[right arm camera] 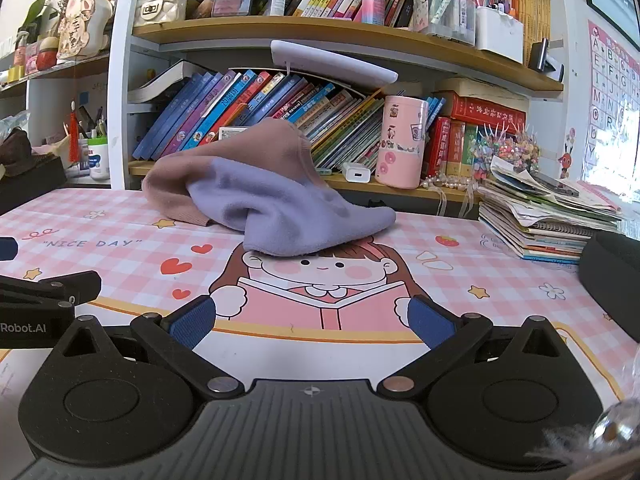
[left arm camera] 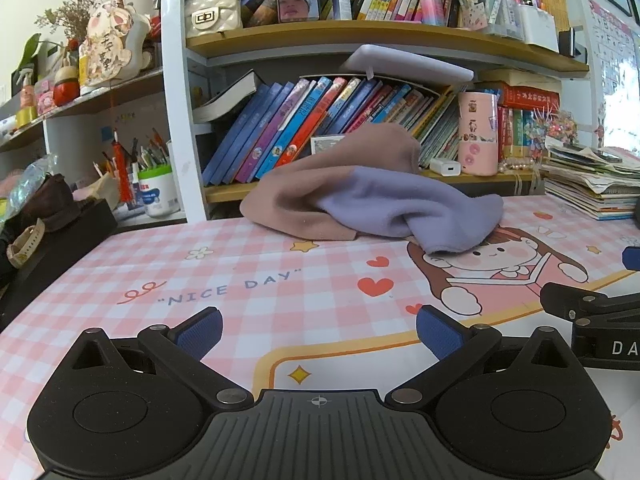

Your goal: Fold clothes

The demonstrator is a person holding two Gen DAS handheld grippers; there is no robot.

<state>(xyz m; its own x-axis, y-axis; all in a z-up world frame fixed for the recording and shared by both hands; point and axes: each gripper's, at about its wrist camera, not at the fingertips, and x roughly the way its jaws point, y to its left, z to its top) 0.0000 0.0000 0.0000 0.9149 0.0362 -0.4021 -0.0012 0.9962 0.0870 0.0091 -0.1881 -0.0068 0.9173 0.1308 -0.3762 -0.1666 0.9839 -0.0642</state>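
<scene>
We look across a desk covered by a pink checked mat (left arm camera: 248, 280) printed with hearts, stars, a cartoon girl and the words "NICE DAY". Along its far edge stands a white-framed bookshelf (right arm camera: 120, 80) with wooden boards, its lower shelf packed with leaning books (right arm camera: 240, 108) beside a pink canister (right arm camera: 402, 140), its upper shelf crowded with more books, bottles and pen holders. To the right we see a stack of booklets (right arm camera: 548, 220) on the desk, an alphabet poster (right arm camera: 612, 92) on the wall and bright daylight at the far right edge.
</scene>
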